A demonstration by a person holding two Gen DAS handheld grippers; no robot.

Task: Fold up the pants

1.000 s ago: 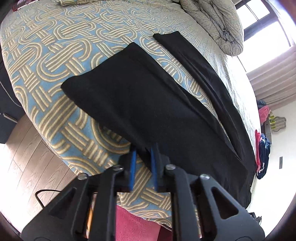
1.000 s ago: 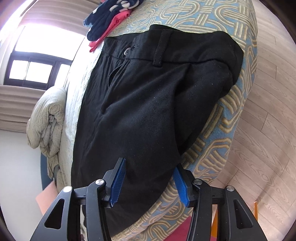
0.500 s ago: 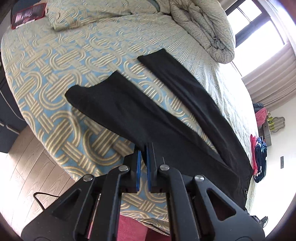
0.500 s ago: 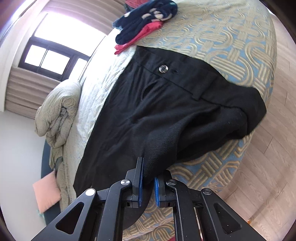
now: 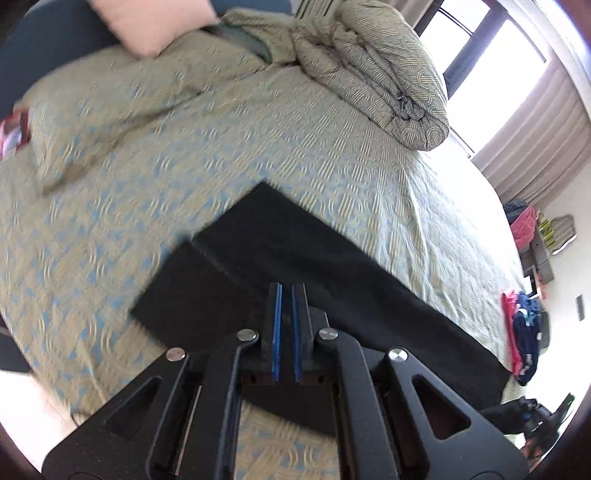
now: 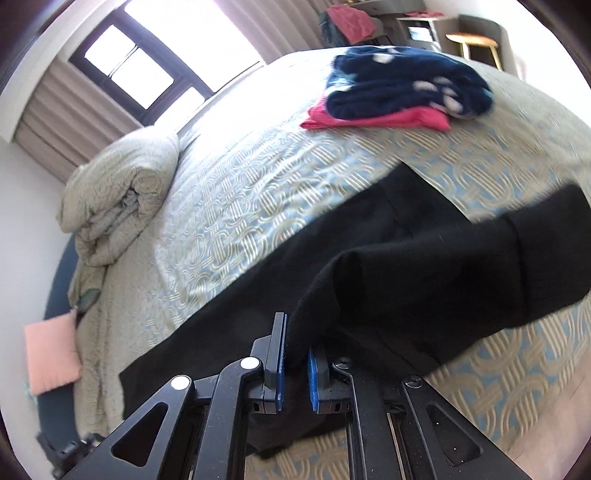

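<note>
Black pants lie on a bed with a blue and beige patterned cover. In the left wrist view one leg is folded over the other, the two hems nearly together at the upper left. My left gripper is shut on the near leg's edge. My right gripper is shut on the black fabric near the waist, and the lifted waist part drapes to the right. The pants stretch away to the lower left in that view.
A rolled beige duvet lies at the far side by the window, also in the right wrist view. A pink pillow sits at the head. Folded navy and pink clothes lie on the bed corner. Wooden floor shows below the bed edge.
Both grippers closed on the pants and lifted. The near leg has been carried across onto the far leg, and the waist part rose off the bed edge.
</note>
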